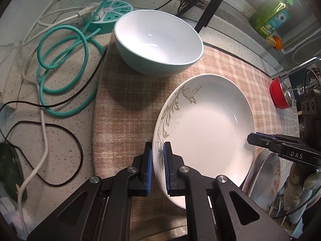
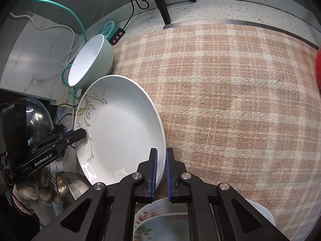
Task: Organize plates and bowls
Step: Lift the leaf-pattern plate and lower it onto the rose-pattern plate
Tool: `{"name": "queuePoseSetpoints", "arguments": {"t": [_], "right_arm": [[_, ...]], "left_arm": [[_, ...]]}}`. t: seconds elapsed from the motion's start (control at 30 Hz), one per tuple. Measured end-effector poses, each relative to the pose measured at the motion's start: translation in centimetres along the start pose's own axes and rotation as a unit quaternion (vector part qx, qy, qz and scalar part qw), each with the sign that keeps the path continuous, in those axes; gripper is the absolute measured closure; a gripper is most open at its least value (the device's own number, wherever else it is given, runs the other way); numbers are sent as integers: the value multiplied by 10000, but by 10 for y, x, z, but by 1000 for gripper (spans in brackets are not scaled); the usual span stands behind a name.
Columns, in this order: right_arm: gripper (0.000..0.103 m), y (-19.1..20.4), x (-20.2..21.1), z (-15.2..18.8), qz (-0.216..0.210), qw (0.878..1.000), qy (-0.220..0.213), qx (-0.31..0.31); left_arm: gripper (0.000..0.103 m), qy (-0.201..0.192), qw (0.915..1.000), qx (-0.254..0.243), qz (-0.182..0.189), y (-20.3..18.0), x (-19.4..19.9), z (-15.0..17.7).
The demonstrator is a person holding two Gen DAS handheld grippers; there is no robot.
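A white deep plate (image 1: 208, 132) with a grey leaf pattern is held above the plaid cloth (image 1: 124, 124) by both grippers. My left gripper (image 1: 158, 150) is shut on its near left rim. My right gripper (image 2: 162, 156) is shut on the opposite rim of the plate (image 2: 120, 128); it also shows in the left wrist view (image 1: 254, 138). The left gripper shows in the right wrist view (image 2: 80, 134). A mint bowl (image 1: 158, 40) with a white inside stands on the cloth's far left corner, also in the right wrist view (image 2: 90, 60).
Floral plates (image 2: 160, 223) lie below the held plate, also at the lower right of the left wrist view (image 1: 266, 180). A steel bowl (image 2: 70, 184) sits beside them. Teal, white and black cables (image 1: 60, 64) and a round power strip (image 1: 114, 12) lie left. A red cup (image 1: 279, 92) stands at the right.
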State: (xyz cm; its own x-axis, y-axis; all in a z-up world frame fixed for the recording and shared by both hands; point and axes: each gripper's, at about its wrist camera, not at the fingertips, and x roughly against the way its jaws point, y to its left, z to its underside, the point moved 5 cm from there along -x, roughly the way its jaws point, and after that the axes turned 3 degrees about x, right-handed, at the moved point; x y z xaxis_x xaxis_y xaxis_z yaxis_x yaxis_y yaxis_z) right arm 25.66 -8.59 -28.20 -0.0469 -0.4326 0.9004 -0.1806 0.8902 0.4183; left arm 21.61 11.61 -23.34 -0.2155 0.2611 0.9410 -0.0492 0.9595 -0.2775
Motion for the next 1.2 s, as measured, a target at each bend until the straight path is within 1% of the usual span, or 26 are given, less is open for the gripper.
{"name": "queuePoseSetpoints", "arguments": {"t": [0.1,0.53,0.77,0.97,1.2], "right_arm": [[96,-3,5,0,-46,9999,-55,-103],[96,-6,29,0,-155,9993,-286,-191],[96,-9,57,3,-238,9982,-521,-191],[96,-20,79,8,-337,9974,-633,-117],[96,-36,101,25,-380,9974,-612,39]], "left_arm": [[94,-73,10000,-25,13,-4,3,-3],[94,-345,9993,-105,96,-20,22,-14],[94,-517,9984,-183,102,-39,34,-19],[94,-669,9974,-250,13,-63,48,-11],[94,-763,9970,-107,44,-92,51,13]]}}
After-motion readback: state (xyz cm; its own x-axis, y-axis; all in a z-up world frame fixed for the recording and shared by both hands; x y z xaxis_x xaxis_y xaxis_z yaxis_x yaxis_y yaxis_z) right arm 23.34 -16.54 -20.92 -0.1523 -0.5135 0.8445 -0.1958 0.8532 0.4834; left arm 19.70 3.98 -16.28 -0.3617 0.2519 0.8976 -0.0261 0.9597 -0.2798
